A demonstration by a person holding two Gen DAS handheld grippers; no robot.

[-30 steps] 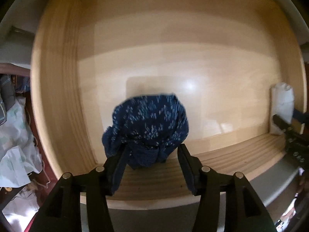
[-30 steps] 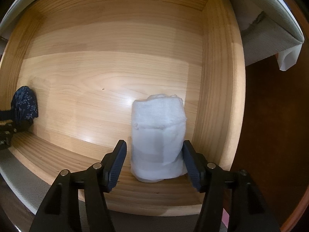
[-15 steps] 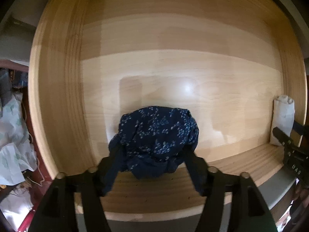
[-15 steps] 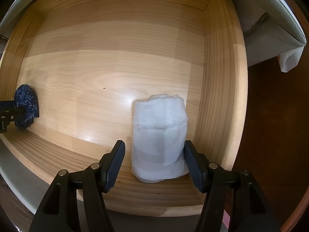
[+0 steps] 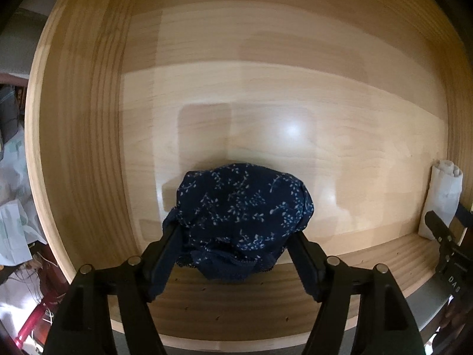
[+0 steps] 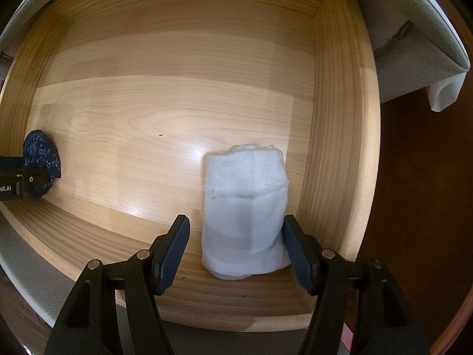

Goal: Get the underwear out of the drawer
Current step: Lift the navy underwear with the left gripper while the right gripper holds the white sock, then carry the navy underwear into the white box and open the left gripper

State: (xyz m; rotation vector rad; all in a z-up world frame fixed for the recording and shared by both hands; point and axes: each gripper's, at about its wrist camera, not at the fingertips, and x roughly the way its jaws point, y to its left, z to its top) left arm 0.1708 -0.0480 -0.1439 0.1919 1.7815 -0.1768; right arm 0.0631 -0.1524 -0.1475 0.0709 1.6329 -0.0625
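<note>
A navy underwear bundle with small white specks [image 5: 242, 216] lies on the floor of the open wooden drawer [image 5: 266, 103], near its front left. My left gripper [image 5: 236, 242] is open, one jaw on each side of the bundle, touching the cloth. A rolled white underwear piece [image 6: 246, 213] stands near the drawer's front right corner. My right gripper [image 6: 236, 239] is open around it; the right jaw touches it, the left jaw stands a little apart. The navy bundle also shows at the left of the right wrist view [image 6: 41, 153], and the white roll at the right of the left wrist view [image 5: 443, 198].
The drawer's front wall [image 6: 236, 301] lies just under both grippers and its right wall [image 6: 340, 148] is close to the white roll. Loose cloth and paper [image 5: 14, 201] lie outside the drawer at the left. A grey padded edge [image 6: 414, 53] is beyond the right wall.
My left gripper has moved forward and lower, so its jaws now straddle the navy bundle. My right gripper has edged slightly closer to the white roll.
</note>
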